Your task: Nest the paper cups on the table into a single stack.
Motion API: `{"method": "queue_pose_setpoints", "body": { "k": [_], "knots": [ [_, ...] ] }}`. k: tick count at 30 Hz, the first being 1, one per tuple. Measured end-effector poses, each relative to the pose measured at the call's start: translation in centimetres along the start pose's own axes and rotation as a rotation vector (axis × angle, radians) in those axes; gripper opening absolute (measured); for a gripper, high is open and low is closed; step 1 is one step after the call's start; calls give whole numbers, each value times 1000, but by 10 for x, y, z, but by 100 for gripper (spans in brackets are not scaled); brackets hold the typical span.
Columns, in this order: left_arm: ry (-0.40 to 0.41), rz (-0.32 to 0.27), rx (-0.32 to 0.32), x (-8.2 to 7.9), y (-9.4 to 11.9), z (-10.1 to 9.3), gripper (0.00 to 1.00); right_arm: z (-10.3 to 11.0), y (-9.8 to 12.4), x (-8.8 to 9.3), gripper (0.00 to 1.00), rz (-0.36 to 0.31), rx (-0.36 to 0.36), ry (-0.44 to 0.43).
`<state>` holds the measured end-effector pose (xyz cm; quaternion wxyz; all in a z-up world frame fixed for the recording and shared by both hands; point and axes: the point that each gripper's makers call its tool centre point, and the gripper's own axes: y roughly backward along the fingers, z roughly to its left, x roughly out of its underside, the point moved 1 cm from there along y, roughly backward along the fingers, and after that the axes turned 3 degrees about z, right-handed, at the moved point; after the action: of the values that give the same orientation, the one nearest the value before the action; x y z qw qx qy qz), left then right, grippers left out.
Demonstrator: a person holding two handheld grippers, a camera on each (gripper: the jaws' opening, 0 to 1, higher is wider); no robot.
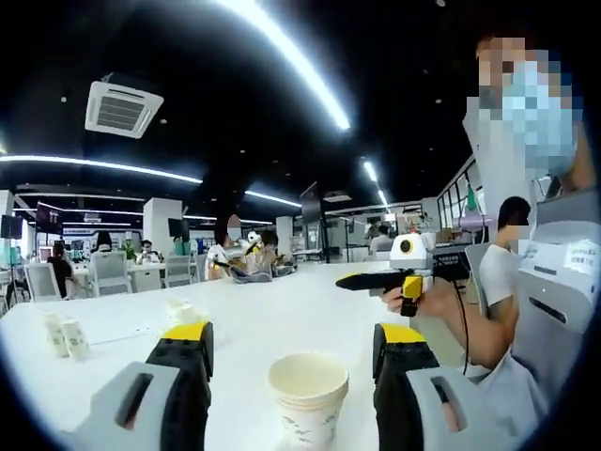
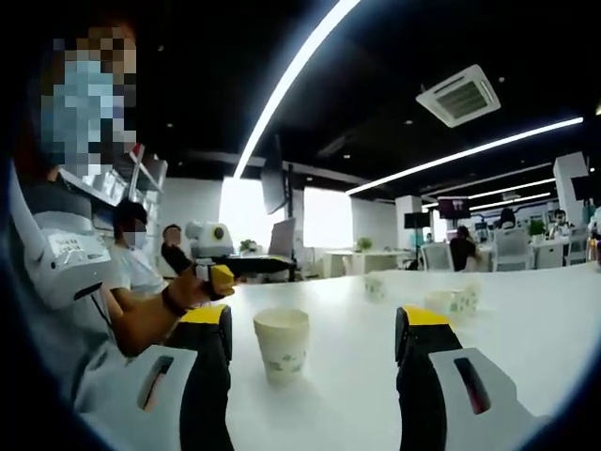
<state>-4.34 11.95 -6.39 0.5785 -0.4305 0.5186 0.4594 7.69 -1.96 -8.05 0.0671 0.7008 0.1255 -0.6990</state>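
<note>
Open-plan office premises, dark ceiling with long strip lights and a square ceiling air vent (image 1: 118, 108); seated people and white chairs occupy the background. Work surface is a large white table (image 1: 282, 319).

Left gripper view: the left gripper (image 1: 293, 349), grey-bodied with black jaws and yellow tips, has its jaws spread wide. One upright white paper cup with a faint green print (image 1: 307, 397) stands on the table between the two jaws, nearer the camera than the tips, touching neither. Two small printed paper cups (image 1: 64, 334) stand side by side near the far left table edge, well apart from the jaws. Another pale cup (image 1: 180, 309) sits just beyond the left jaw tip; detail is too blurred to confirm. A person's hand (image 1: 424, 299) at right holds the other gripper above the table.

Right gripper view: the right gripper (image 2: 315, 324) likewise has its jaws spread wide. The same printed cup (image 2: 282, 344) stands between the jaws, closer to the left jaw, not touching it. Further cups (image 2: 454, 301) and a single cup (image 2: 376, 287) stand beyond the right jaw.
</note>
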Motion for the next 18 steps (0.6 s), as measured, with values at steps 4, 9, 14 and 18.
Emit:
{"method": "queue_pose_setpoints", "body": {
  "k": [4,9,14,18],
  "knots": [
    [0,-16,-22,-6,11,5,73,-6,1,-1,74,-3,21,4],
    [-22,-16,-62,-5,22,12,72,-10,1,1,73,0,39,8],
    [-25,-2,-67,0,27,14,72,-17,-2,4,73,14,50,14],
    [-28,-7,-81,-1,33,16,71,-20,-4,5,73,11,57,14]
  ]
}}
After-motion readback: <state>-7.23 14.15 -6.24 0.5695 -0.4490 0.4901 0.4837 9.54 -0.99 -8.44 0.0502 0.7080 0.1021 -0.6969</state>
